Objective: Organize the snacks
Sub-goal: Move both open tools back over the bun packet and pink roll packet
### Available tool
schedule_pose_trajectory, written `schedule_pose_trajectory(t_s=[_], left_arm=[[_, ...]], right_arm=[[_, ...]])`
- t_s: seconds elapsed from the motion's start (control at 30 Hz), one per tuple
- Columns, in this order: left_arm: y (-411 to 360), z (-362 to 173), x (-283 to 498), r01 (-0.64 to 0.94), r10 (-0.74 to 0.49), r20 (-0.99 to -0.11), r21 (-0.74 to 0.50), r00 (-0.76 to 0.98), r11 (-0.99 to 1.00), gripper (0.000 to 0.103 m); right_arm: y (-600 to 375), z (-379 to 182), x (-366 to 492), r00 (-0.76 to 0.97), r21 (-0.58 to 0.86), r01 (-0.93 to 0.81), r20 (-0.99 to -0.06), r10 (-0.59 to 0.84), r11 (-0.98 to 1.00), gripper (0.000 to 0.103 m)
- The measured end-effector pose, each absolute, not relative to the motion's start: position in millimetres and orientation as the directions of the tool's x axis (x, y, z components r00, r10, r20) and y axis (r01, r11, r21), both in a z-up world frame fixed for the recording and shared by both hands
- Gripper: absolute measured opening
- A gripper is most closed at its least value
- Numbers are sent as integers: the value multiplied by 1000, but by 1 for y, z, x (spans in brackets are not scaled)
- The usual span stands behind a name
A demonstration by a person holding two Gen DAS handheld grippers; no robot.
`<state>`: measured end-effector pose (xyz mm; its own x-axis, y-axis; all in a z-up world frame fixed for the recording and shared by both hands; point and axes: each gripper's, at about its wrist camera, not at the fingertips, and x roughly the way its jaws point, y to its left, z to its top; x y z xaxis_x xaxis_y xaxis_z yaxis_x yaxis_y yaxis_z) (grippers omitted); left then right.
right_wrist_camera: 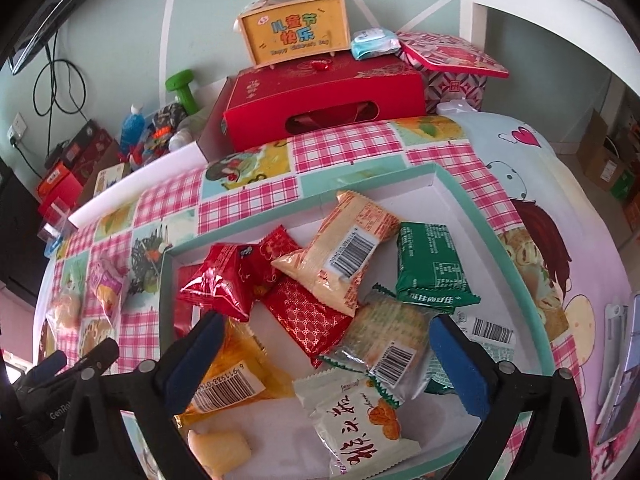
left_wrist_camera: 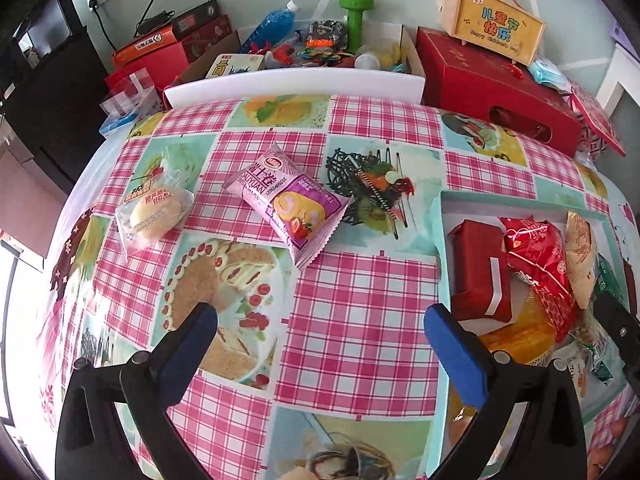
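Note:
A pink Swiss-roll packet and a clear-wrapped bun lie loose on the checked tablecloth. My left gripper hovers open over bare cloth, short of both, with nothing between its blue pads. To its right stands a teal-rimmed white tray with several snack packets in it. Among them are a beige packet, a green one, red ones, a cracker pack, an orange pack and a white one. My right gripper hangs open above these packets, holding none.
Behind the table a red gift box carries a yellow handled box. A cardboard box of toys holds a green dumbbell. More red boxes sit at the back left. A phone-like device lies at the table's right edge.

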<state>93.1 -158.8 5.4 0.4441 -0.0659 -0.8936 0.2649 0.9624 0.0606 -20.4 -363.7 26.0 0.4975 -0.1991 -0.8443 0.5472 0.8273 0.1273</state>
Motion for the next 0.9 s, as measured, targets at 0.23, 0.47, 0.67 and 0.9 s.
schedule_pose_trajectory(t_s=[0.23,0.47,0.67,0.9], left_arm=[[-154,14,93,292,-91,-891,48,445,955,103],[-128,18,105,251,-81,-893,37,444,967,103],[-95,26,118,180,-34,-879,58,475,982,103],[-40,25,139,50,-52,-887,-32,458,998,103]], right_arm=[[-343,41,-17,532,100,492,-821,-207,865,103],[-306,43,-3,572,117,382,-809,-135,917,103],[-271,34,10,562,110,300,-823,-82,947,103],[-245,25,24,536,89,252,-842,-62,964,103]])
